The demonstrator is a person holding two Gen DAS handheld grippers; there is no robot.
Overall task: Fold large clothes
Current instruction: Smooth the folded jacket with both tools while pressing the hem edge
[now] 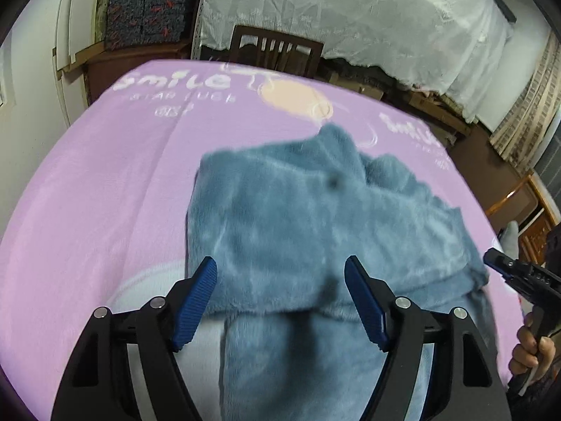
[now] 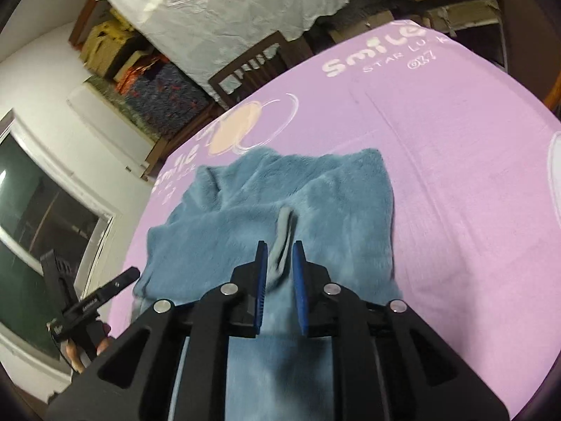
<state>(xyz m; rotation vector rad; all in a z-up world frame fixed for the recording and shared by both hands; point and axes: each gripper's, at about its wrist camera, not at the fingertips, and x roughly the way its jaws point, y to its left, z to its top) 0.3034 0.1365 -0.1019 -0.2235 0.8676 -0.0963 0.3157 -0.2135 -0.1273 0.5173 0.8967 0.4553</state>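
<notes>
Pink bedsheet [image 1: 105, 182] spread wide across the whole surface, printed with white "Smile" lettering [image 1: 175, 82] at 11 o'clock in the left wrist view and a peach circle [image 1: 298, 100] at 12 o'clock. Same sheet [image 2: 455, 175] filling the right wrist view from 1 to 5 o'clock.

White lace curtain [image 1: 350, 10] hanging beyond the far edge, from 12 to 2 o'clock. Dark wooden chair [image 1: 277, 51] just behind the sheet at 12 o'clock. Stack of patterned fabric [image 1: 147, 3] at 11 o'clock.

Blue fleece garment [image 1: 298, 217] lying partly folded on the sheet, centre of the left wrist view, a folded layer on top and a strip running toward 6 o'clock. In the right wrist view, same garment [image 2: 245, 210] at centre, rumpled along its far edge.

Left gripper [image 1: 280, 277] low over the near part of the garment, blue pads [image 1: 196, 301] spread well apart, nothing between them.

Right gripper [image 2: 279, 259] with fingers drawn close, pinching a raised ridge of the garment's fleece. Also visible at 4 o'clock in the left wrist view, gripped by a hand [image 1: 533, 347].
</notes>
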